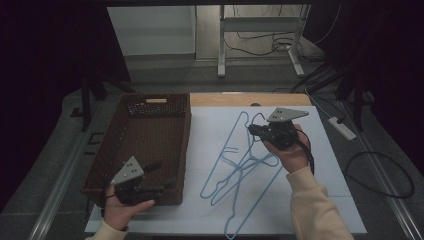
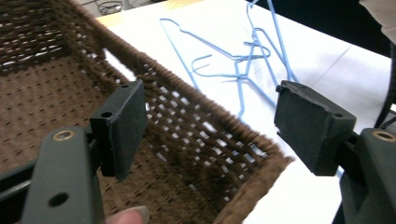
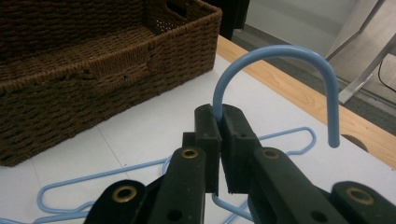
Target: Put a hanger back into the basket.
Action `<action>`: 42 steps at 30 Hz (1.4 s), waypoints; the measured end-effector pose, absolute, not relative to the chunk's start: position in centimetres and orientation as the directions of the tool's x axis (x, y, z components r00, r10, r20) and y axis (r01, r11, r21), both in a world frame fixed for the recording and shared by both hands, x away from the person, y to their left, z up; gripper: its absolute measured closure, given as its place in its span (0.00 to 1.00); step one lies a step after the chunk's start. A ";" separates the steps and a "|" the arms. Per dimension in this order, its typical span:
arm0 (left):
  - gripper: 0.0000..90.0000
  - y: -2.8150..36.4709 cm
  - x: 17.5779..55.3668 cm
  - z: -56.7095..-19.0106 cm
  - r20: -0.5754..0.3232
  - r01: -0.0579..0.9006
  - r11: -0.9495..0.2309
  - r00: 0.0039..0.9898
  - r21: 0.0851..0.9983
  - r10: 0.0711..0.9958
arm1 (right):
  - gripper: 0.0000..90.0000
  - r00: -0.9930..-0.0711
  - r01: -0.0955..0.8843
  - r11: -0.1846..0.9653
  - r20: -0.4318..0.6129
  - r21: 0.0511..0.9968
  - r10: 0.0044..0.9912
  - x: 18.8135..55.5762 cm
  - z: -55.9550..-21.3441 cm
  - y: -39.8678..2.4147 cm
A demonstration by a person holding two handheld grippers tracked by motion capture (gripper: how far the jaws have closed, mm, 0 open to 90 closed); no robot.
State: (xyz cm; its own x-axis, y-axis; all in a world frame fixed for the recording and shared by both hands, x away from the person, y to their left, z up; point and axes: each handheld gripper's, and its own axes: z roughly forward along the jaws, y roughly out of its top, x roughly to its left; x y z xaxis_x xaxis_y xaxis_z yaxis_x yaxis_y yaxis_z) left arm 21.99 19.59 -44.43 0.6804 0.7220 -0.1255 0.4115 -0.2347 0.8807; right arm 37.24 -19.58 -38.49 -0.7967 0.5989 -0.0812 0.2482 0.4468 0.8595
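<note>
Several thin, light-blue wire hangers (image 1: 240,167) lie tangled on the white surface (image 1: 325,165), just right of the brown woven basket (image 1: 145,135). One blue hanger (image 3: 280,70) has its rounded hook rising above the right claw (image 3: 219,140), which is clenched on the wire at the hook's base. The left claw (image 2: 210,126) is released, its pads wide apart astride the basket's near corner.

Dark curtains (image 1: 45,60) close in both sides of a dim room with a grey floor (image 1: 165,75). Beyond the tabletop (image 1: 320,200), a white metal frame (image 1: 260,30) stands among loose black cables (image 1: 280,45), and a white power strip (image 1: 342,127) lies at the right.
</note>
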 end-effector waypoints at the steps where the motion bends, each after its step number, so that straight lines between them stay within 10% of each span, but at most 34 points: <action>1: 0.29 19.2 22.1 -44.3 -0.127 0.412 -0.239 0.685 0.879 0.717 | 0.96 -0.798 0.247 0.445 -0.080 0.860 0.598 37.2 -38.4 -19.6; 42: 0.46 3.0 28.5 -45.4 -0.211 0.551 -0.423 0.753 0.719 0.623 | 0.96 -0.809 0.229 0.441 -0.082 0.868 0.582 35.7 -37.9 -18.8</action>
